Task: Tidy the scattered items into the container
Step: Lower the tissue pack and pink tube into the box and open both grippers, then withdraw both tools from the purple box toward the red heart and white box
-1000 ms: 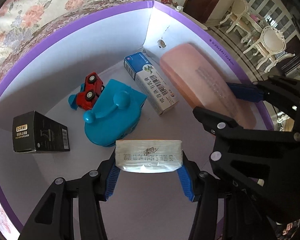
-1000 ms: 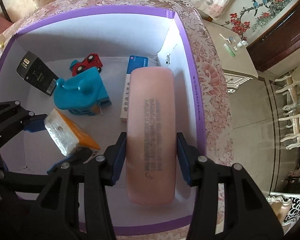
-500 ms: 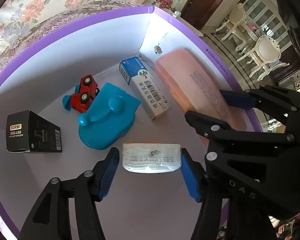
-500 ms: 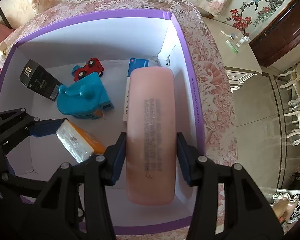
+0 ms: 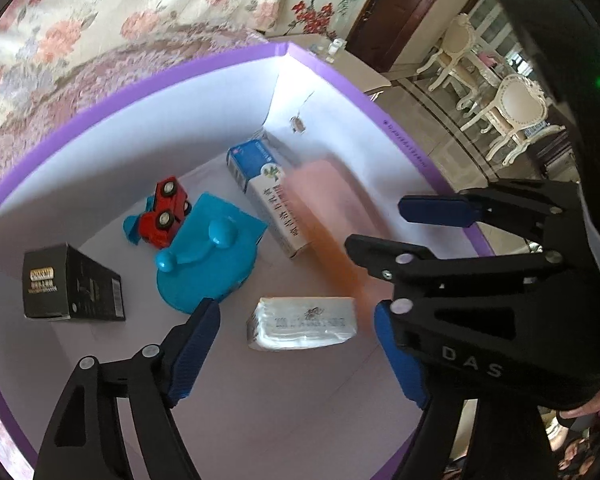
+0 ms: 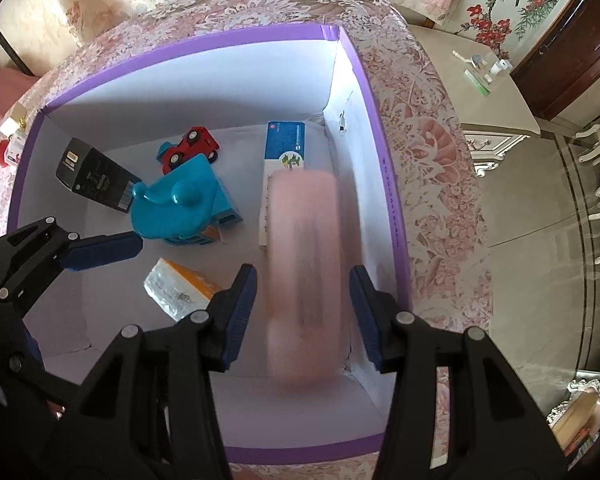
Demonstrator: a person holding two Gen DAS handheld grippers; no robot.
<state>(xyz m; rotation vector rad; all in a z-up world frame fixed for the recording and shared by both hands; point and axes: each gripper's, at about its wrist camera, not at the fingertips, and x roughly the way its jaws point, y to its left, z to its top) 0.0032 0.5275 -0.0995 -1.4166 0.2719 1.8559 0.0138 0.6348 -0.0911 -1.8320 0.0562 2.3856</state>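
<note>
Left wrist view: your left claw (image 5: 296,344) is hanging spread above the tissue pack (image 5: 303,323); your right claw (image 6: 303,314) is gaping around the blurred pink case (image 6: 306,276) inside the box (image 6: 384,168).

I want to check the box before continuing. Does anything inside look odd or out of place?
Only the pink case stands out: it is smeared by motion blur between the open fingers of the right hand-held gripper, so it seems to be dropping into the purple-rimmed box. The tissue pack looks undamaged.

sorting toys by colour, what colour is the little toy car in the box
Red, with black wheels; the toy car shows best in the left wrist view.
</note>
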